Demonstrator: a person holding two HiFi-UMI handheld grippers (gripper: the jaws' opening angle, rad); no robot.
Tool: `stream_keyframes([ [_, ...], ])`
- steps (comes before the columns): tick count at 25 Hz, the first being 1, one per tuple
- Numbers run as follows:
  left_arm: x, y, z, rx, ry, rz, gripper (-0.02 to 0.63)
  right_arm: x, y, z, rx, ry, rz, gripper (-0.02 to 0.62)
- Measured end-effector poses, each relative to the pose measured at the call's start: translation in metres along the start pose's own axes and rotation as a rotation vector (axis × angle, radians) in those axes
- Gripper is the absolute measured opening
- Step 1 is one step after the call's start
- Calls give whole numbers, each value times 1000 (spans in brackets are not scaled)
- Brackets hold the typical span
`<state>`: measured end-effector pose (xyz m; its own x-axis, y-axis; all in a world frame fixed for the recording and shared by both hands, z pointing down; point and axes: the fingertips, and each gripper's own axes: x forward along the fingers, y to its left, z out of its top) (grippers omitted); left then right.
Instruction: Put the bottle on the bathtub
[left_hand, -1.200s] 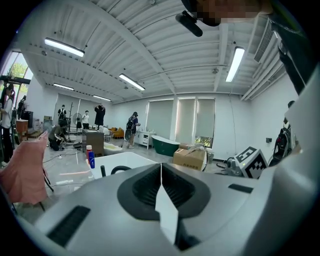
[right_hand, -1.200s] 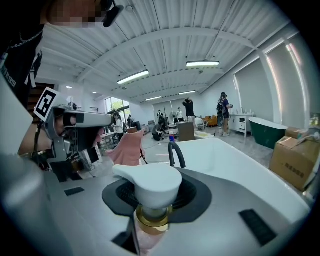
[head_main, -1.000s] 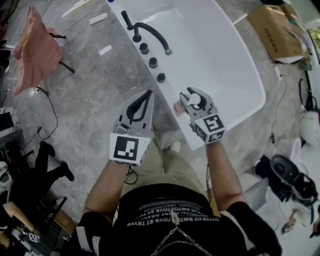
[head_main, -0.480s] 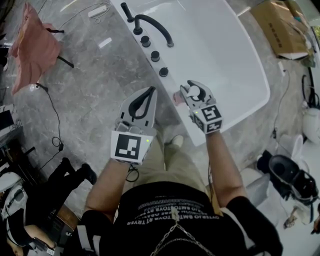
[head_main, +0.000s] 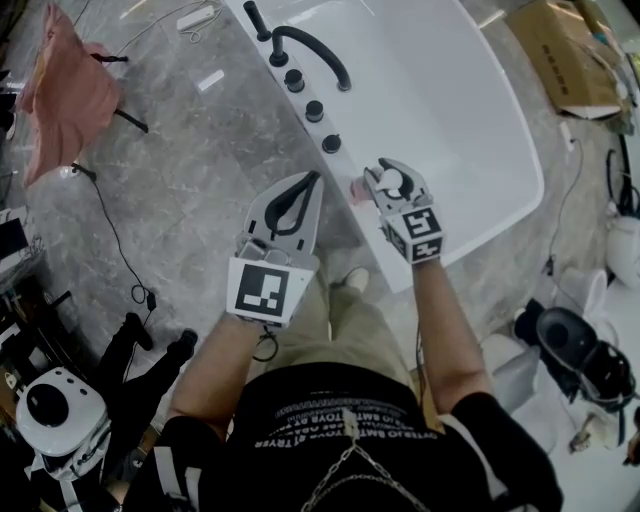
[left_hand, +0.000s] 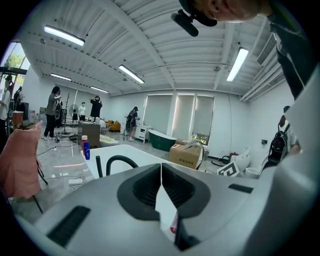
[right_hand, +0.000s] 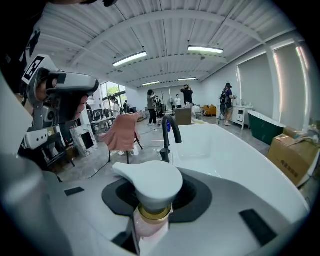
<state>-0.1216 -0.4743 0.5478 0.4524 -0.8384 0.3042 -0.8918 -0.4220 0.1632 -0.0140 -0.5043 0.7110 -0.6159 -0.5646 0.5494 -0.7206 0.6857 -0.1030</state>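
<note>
A pink bottle (head_main: 358, 190) with a white pump cap (right_hand: 150, 182) and a gold collar sits in my right gripper (head_main: 383, 186), which is shut on its neck. It hangs just over the near left rim of the white bathtub (head_main: 470, 240), close to the nearest black knob (head_main: 331, 144). Whether the bottle's base touches the rim is hidden. To its left, over the grey floor beside the tub, my left gripper (head_main: 312, 180) is shut with nothing held. In the left gripper view the left gripper (left_hand: 161, 166) shows its jaws meeting in a thin line.
A black arched faucet (head_main: 312, 50) and several black knobs stand along the tub's left rim. A blue and red bottle (left_hand: 86, 149) stands at the far end. A pink cloth on a chair (head_main: 65, 90), floor cables (head_main: 115, 250) and a cardboard box (head_main: 565, 55) surround the tub.
My right gripper has sunk a little with the bottle, closer to the tub's near rim. The left gripper has barely moved.
</note>
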Motion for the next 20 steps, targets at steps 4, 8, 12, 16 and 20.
stream_keyframes([
  [4,1,-1,0,2,-2,-7,5,3,1,-8,-22,11,-7,117],
  [8,-2,-1,-1,-4,0,-9,5,4,7,-15,-68,21,-14,117],
  [12,-3,1,-3,-13,2,-5,5,4,10,-17,-79,28,1,118],
  [16,-6,-2,-1,-11,-7,-1,5,4,19,-26,-34,32,53,123],
  [20,-13,-4,1,-22,-16,15,5,1,28,-33,-26,43,90,141],
])
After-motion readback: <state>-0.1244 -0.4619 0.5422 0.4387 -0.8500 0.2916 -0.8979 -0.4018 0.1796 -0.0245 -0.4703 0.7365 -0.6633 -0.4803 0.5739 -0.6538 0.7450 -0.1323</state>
